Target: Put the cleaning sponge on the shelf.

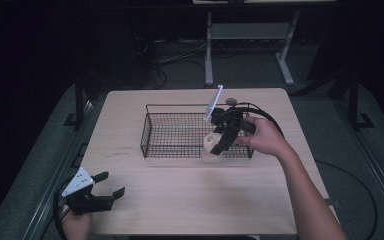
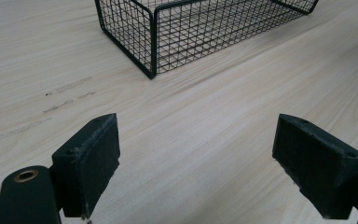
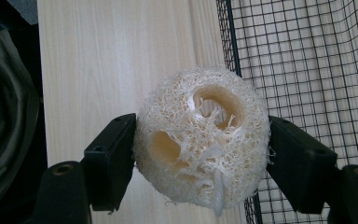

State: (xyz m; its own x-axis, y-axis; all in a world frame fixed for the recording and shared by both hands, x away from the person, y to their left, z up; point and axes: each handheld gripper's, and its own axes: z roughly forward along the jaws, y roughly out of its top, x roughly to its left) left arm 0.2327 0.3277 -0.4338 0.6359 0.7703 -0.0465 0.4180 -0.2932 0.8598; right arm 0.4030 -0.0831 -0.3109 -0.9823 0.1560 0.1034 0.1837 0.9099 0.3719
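At the table's (image 1: 180,200) near-left corner the left gripper (image 1: 111,183) hovers with jaws spread wide, holding nothing. The black wire basket (image 1: 150,131) sits mid-table. At its near-right corner the right gripper (image 1: 219,142) clamps a loofah piece (image 3: 200,140) at the rim. This looks like a transfer in or out of the basket, direction unclear; next comes clearing the wire wall. The loofah is pale, fibrous, round, with two hollow channels
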